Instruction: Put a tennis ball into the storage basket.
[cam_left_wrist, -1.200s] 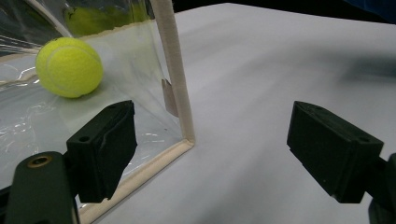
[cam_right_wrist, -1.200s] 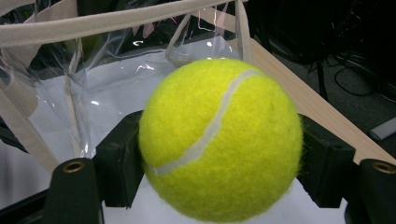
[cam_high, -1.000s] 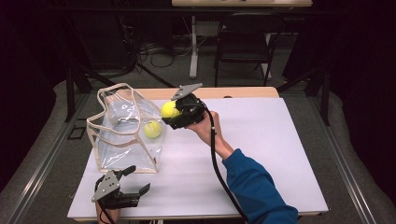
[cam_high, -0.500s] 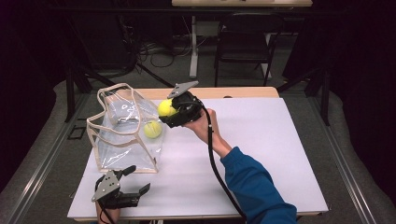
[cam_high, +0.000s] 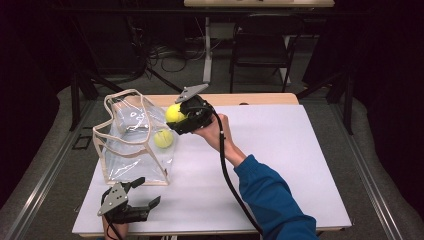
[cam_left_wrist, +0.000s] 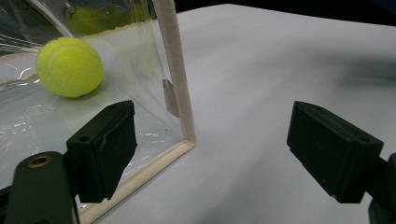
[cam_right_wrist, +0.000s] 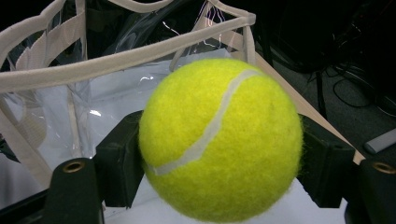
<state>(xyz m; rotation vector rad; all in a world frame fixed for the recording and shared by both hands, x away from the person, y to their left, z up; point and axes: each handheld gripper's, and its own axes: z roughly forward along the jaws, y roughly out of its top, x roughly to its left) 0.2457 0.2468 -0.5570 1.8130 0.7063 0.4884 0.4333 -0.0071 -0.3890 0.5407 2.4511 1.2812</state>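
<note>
On the white counter (cam_high: 280, 165), the left gripper (cam_high: 131, 204) rests near the front edge, jaws apart and empty, beside the clear bag (cam_high: 131, 145) holding one tennis ball (cam_high: 163, 138). The right gripper (cam_high: 186, 116), jaws clamped on a second tennis ball (cam_high: 174, 113), hovers just right of the bag's open rim, having edged toward it since the earlier frames.

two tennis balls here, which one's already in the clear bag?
The lower ball, lying inside the clear bag on its floor. The other ball is clamped in the right gripper jaws, above the bag's rim.
</note>
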